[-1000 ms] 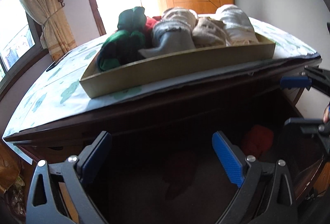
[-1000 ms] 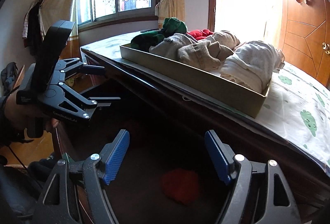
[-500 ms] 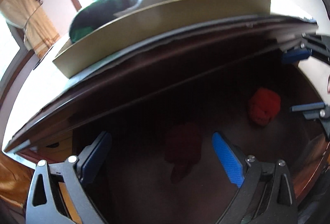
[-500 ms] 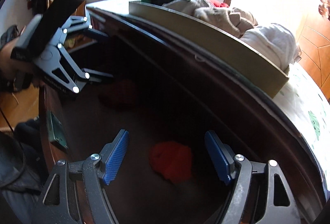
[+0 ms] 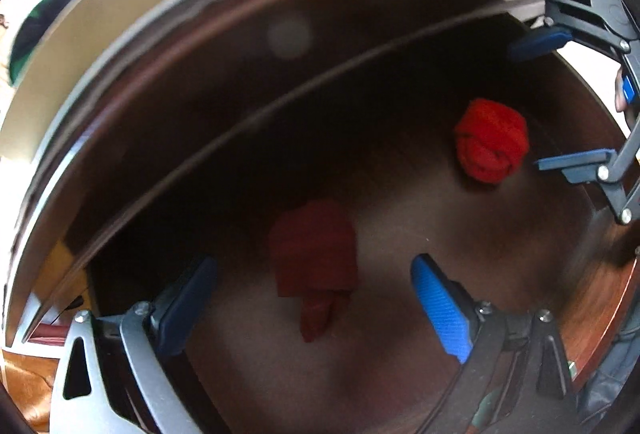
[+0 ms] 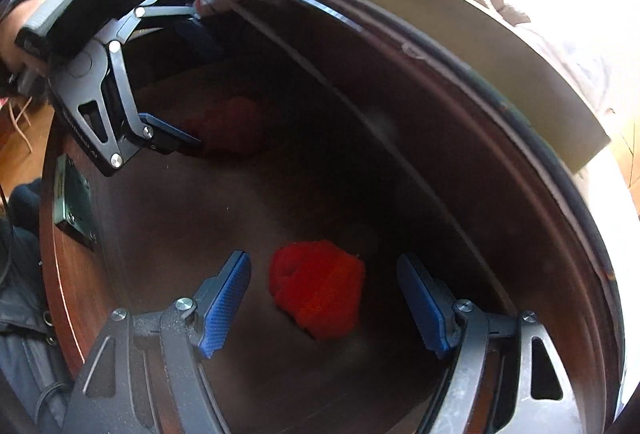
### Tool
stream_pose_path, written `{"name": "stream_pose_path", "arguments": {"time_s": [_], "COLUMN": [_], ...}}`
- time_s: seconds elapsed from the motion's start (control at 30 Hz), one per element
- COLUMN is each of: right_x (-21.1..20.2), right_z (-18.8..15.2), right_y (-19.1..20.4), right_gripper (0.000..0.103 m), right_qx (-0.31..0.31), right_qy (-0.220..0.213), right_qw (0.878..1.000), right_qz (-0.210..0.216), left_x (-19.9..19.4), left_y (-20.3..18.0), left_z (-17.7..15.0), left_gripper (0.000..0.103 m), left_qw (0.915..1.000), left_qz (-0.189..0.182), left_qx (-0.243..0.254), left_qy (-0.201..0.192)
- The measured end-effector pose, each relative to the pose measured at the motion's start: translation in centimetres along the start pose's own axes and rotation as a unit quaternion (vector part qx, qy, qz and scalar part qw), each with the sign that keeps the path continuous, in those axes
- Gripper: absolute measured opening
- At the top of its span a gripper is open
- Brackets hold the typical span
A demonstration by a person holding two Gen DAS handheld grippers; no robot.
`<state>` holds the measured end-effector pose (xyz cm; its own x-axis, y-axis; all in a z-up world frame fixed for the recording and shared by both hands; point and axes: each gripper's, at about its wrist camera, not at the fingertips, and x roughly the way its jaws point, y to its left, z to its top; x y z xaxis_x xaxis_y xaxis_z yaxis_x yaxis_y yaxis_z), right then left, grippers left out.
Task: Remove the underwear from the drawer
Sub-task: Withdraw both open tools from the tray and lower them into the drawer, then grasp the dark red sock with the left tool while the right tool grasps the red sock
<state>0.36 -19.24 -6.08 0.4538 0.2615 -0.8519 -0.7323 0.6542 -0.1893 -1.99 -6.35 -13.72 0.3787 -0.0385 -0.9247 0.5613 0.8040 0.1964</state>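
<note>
down inside the open drawer (image 6: pixel 168 218), two rolled pieces of underwear lie on the dark wooden floor, well apart. the bright red roll (image 6: pixel 318 288) sits between the spread fingers of the right tool (image 6: pixel 324 298), whose blue pads (image 6: pixel 224 298) stand clear of the cloth on both sides, nothing gripped. the darker red folded piece (image 5: pixel 314 254) lies likewise between the fingers of the left tool (image 5: pixel 314 306), its jaws apart and empty too; in the left wrist view the bright roll (image 5: pixel 490 140) shows further off, beside the right tool (image 5: pixel 560 98).

both tools point steeply down at their targets, so the step in hand looks like the descent before a grasp. to do it well, i would lower each tool until the pads straddle the thickest part of its bundle, tips close to the drawer floor, then close on the whole roll rather than a loose flap, so it does not unroll when lifted. lift straight up, staying clear of the overhanging tabletop edge (image 6: pixel 460 46) and the cardboard tray (image 6: pixel 520 82) of clothes resting on it.
</note>
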Motion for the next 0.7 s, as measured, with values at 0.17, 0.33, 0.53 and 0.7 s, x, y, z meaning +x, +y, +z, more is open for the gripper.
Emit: {"name": "stream_pose_path", "arguments": {"time_s": [0.17, 0.33, 0.53, 0.7], "right_x": [2.0, 3.5, 5.4, 7.1], "right_z": [1.0, 1.7, 2.7, 4.5], "right_y": [1.0, 1.3, 1.4, 1.6], "right_gripper": [0.077, 0.077, 0.077, 0.077], "right_qx": [-0.018, -0.022, -0.022, -0.030], "right_qy": [0.021, 0.044, 0.080, 0.108], "right_qw": [1.000, 0.999, 0.997, 0.994], "right_qz": [0.005, 0.009, 0.007, 0.014], "left_x": [0.7, 1.9, 3.0, 4.1], "left_y": [0.1, 1.4, 0.8, 0.4], "left_z": [0.5, 1.3, 2.2, 3.1], "left_gripper": [0.094, 0.083, 0.083, 0.083], "left_qw": [0.9997, 0.9986, 0.9972, 0.9951], "left_qz": [-0.017, -0.035, -0.038, -0.047], "left_qx": [-0.007, 0.000, 0.017, 0.024], "left_qy": [0.016, 0.040, 0.062, 0.083]}}
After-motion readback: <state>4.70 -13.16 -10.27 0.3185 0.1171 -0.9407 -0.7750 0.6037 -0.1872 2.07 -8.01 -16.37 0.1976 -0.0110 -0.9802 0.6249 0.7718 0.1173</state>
